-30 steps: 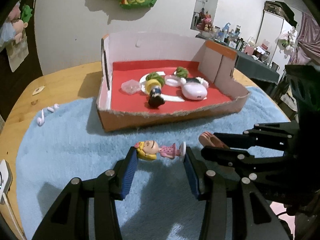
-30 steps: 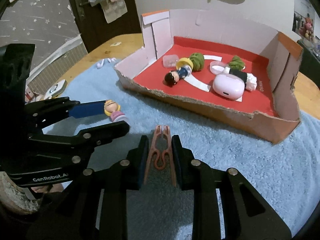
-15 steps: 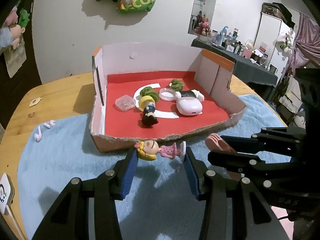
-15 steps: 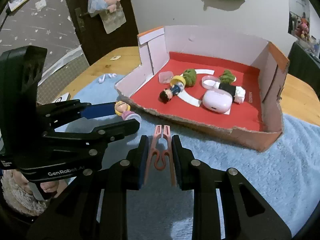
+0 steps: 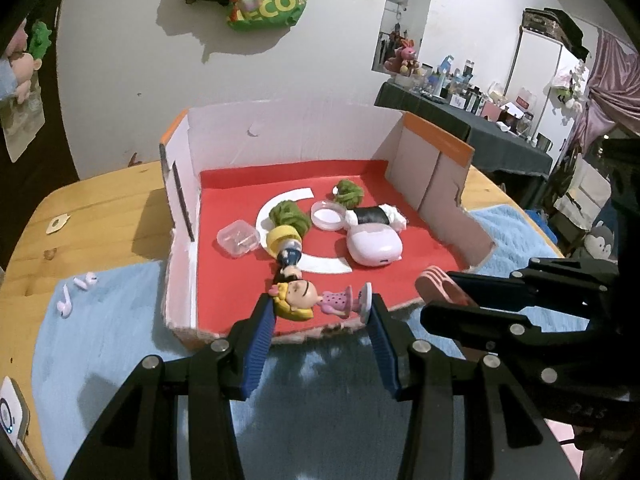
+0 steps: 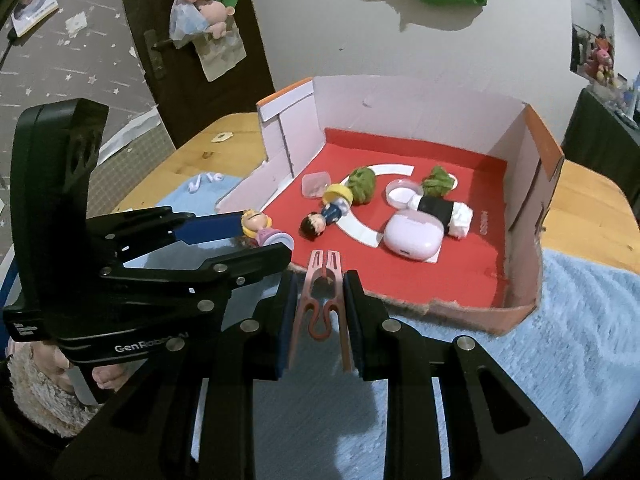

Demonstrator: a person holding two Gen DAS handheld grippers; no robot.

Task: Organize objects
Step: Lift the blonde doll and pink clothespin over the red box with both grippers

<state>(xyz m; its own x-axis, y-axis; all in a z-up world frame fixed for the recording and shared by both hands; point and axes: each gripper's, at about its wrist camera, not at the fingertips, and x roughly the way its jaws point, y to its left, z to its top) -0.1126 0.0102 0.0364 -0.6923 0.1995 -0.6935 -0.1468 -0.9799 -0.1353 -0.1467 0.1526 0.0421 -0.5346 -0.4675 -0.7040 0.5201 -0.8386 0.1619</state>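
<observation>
A blonde, pink-dressed toy figurine (image 5: 316, 300) is clamped lengthwise by the left gripper (image 5: 318, 322) over the red-floored cardboard box (image 5: 448, 196). A pink plastic clothes peg (image 6: 320, 296) is pinched between the narrowed fingers of the right gripper (image 6: 319, 304).

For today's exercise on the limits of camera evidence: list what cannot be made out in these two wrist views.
- Left view: most of the pink clip sits hidden between the right hand-held gripper fingers.
- Right view: the blonde doll is hidden below its waist by the left hand-held gripper.
- Both views: contents of the clear case are too small to tell.

Green snack bag (image 5: 272, 0) on the wall, plush toys (image 6: 200, 4) on the door
</observation>
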